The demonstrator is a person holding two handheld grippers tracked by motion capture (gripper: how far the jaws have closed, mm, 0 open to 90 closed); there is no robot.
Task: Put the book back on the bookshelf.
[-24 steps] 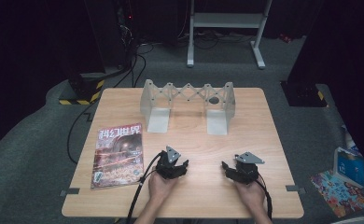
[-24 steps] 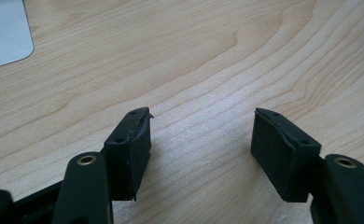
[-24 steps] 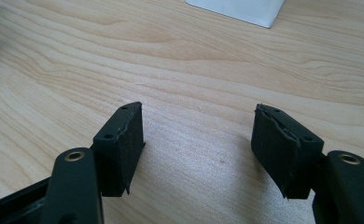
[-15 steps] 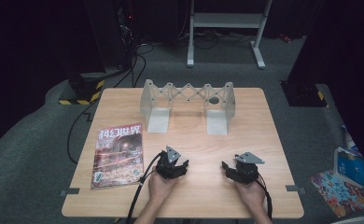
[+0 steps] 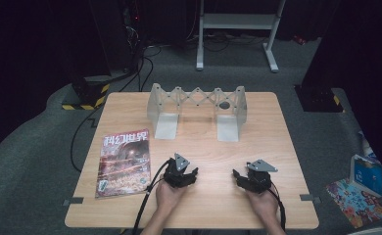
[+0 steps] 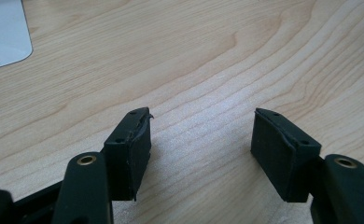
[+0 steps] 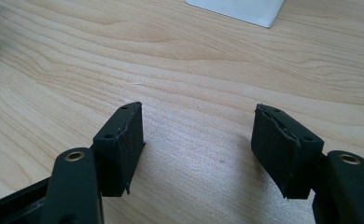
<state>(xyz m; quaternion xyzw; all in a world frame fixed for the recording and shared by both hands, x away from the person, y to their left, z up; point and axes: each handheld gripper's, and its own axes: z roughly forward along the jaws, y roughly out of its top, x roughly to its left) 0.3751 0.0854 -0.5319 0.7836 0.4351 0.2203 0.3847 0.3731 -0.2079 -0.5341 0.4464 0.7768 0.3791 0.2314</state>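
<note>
My left gripper (image 5: 193, 173) rests low on the wooden table (image 5: 199, 142) near its front edge, held in a hand. In the left gripper view its black jaws (image 6: 201, 135) stand apart with only bare wood between them. My right gripper (image 5: 236, 175) lies to its right, also held in a hand; its jaws (image 7: 199, 135) are wide apart over bare wood and hold nothing. The two grippers point roughly toward each other. A colourful magazine (image 5: 124, 161) lies flat at the table's left.
A grey expanding rack (image 5: 197, 100) with two white foot plates (image 5: 226, 128) stands at the table's back middle; one foot plate (image 6: 5, 32) shows in the left gripper view, another foot plate (image 7: 238, 8) in the right gripper view. Cables trail off the front edge.
</note>
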